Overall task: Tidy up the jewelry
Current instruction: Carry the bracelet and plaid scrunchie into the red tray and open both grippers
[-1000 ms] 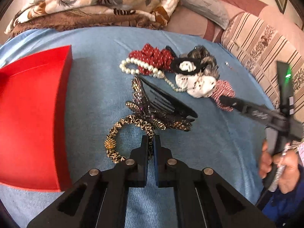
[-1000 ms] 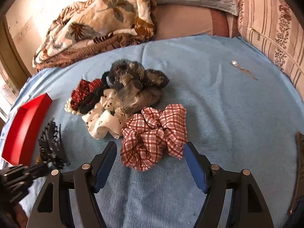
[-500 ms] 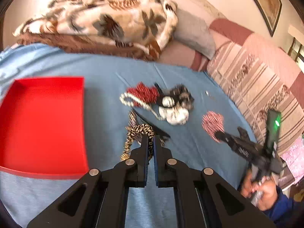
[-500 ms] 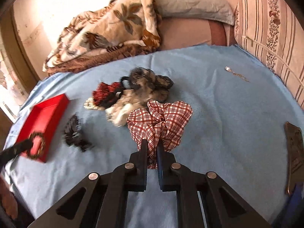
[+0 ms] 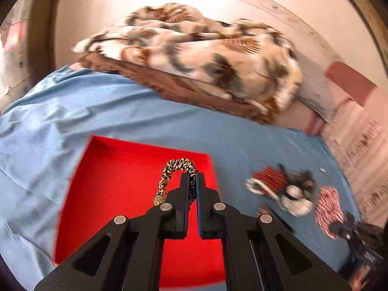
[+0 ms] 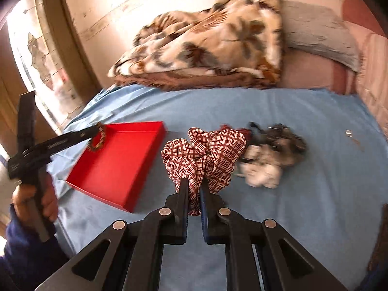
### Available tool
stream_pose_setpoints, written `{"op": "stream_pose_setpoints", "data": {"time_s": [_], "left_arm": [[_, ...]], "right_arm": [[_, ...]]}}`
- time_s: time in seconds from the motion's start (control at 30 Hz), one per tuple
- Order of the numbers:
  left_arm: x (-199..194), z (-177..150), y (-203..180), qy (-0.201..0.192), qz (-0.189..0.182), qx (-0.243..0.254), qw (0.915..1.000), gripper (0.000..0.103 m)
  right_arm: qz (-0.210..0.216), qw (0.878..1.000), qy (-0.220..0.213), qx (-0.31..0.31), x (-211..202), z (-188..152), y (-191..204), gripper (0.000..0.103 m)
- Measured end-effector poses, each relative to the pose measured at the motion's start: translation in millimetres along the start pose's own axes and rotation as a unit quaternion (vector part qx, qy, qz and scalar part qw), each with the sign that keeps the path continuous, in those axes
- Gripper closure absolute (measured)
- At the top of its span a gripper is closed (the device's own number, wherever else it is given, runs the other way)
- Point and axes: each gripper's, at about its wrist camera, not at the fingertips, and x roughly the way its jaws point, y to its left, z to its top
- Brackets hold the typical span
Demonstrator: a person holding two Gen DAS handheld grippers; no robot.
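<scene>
1. Claws first: my left claw (image 5: 191,177) is pinched tight on a leopard-print band (image 5: 178,167), which loops up above the fingertips and hangs down on their left side to a gold bead (image 5: 158,200).
2. I see that claw and the band over the red tray (image 5: 116,181); from the right wrist view the left claw (image 6: 93,132) sits above the tray's near-left corner (image 6: 135,145), the band (image 6: 98,140) dangling at its tip.
3. My right claw (image 6: 194,184) is closed almost fully on a red-checked scrunchie (image 6: 206,152), fabric bunched between the fingers and fanning out above them.
4. I hold the scrunchie just right of the tray, above the blue bedsheet (image 6: 303,206).
5. Behind and to the right of the scrunchie lies the pile (image 6: 269,155) of remaining pieces: white, grey and dark hair ties, blurred.
6. From the left wrist view the same pile (image 5: 281,186) shows a red piece and a pearl strand (image 5: 257,188), with the scrunchie (image 5: 328,206) at its right.
7. I can make out a small metallic item (image 6: 348,133) lying apart on the sheet, far right.
8. A folded floral blanket (image 6: 208,41) rests at the head of the bed.
</scene>
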Motion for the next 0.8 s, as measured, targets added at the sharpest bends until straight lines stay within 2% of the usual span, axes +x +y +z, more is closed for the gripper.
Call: {"op": "stream_pose_setpoints", "data": {"time_s": [0.1, 0.37, 0.63, 0.67, 0.73, 0.8], "left_arm": [[18.5, 15.0, 28.7, 0.002, 0.02, -0.016, 0.9997, 0.098], [67.6, 33.7, 83.3, 0.042, 0.026, -0.087, 0.995, 0.098], [85.4, 26.3, 116.4, 0.073, 0.047, -0.128, 0.9879, 0.097], [85.6, 25.8, 118.7, 0.073, 0.047, -0.132, 0.9874, 0.095], [84.8, 25.2, 119.7, 0.073, 0.049, -0.135, 0.9869, 0.083], [81.2, 25.4, 117.5, 0.066, 0.051, -0.132, 0.9877, 0.059]], "right_arm": [[0.015, 1.0, 0.021, -0.003, 34.6, 17.1, 23.8, 0.093], [0.018, 0.996, 0.072, -0.038, 128.0, 66.8, 86.0, 0.093], [-0.004, 0.989, 0.125, -0.074, 212.5, 73.8, 126.1, 0.093], [-0.011, 0.989, 0.127, -0.077, 220.3, 73.2, 128.0, 0.091], [-0.019, 0.988, 0.131, -0.079, 231.1, 72.0, 129.6, 0.09], [-0.022, 0.987, 0.137, -0.077, 236.9, 72.6, 129.2, 0.083]]}}
